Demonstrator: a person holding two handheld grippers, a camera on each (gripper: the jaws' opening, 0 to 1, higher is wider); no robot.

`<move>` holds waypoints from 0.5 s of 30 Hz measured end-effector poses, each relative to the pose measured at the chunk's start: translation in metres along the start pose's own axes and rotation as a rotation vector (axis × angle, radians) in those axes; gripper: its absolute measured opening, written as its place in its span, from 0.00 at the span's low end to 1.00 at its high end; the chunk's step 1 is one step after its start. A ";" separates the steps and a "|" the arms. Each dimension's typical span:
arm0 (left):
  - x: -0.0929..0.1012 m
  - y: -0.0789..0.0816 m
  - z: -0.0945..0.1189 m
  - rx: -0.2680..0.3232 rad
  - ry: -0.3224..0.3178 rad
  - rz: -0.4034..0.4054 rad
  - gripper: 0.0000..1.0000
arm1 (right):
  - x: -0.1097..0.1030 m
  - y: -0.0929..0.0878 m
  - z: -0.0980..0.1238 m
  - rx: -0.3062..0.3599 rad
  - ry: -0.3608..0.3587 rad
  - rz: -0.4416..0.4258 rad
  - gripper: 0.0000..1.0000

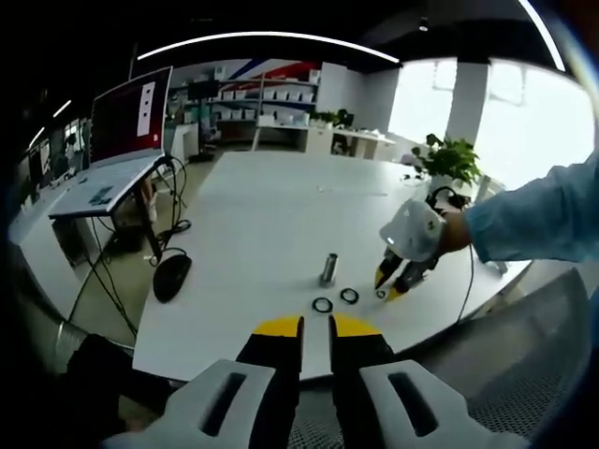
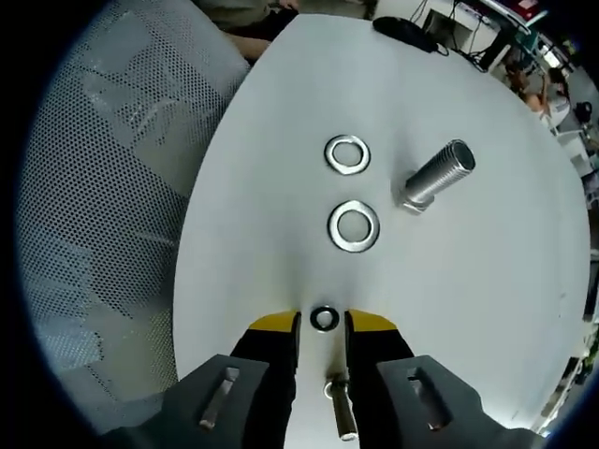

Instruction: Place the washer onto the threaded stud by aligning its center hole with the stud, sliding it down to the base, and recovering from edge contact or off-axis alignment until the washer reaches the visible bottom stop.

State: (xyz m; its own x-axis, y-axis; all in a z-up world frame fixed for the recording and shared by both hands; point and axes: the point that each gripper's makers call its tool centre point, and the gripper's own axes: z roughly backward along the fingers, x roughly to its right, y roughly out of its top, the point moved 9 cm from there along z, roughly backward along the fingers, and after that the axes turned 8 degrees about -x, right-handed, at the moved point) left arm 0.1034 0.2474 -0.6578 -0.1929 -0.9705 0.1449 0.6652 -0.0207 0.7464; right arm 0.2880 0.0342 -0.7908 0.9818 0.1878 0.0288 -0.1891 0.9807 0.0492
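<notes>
The threaded stud (image 2: 434,176) looks like bright metal, its upper part ridged, and the two larger washers (image 2: 353,225) beside it are shiny, smooth metal; the small washer (image 2: 324,318) looks darker. The table (image 2: 487,299) is a smooth, matt white surface. The chair (image 2: 112,187) back is perforated grey mesh.

Open laptop (image 1: 126,131) on stand, black mouse (image 1: 172,276), potted plant (image 1: 449,159).

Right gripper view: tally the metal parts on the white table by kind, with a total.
Large washers: 2
Small washer between the right tongs' tips: 1
Threaded stud: 1
Total: 4
</notes>
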 end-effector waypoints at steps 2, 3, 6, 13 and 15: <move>-0.001 0.001 0.001 0.023 -0.009 0.014 0.08 | 0.001 -0.001 0.000 0.002 0.009 -0.013 0.20; -0.001 0.001 0.001 0.019 -0.008 0.014 0.08 | 0.001 -0.001 0.000 0.002 0.006 -0.016 0.21; -0.001 0.000 0.000 0.010 -0.008 0.007 0.08 | 0.001 -0.003 0.000 0.000 0.010 -0.020 0.21; -0.001 0.002 0.000 0.025 -0.014 0.010 0.07 | 0.001 -0.003 0.000 0.007 0.017 -0.044 0.20; -0.001 0.002 0.000 0.028 -0.016 0.010 0.07 | 0.001 -0.003 0.000 -0.001 0.023 -0.057 0.17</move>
State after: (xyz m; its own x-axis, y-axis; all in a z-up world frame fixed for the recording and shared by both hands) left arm 0.1044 0.2483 -0.6564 -0.1975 -0.9667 0.1625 0.6470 -0.0040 0.7625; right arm 0.2898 0.0310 -0.7911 0.9912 0.1327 0.0032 -0.1327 0.9899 0.0494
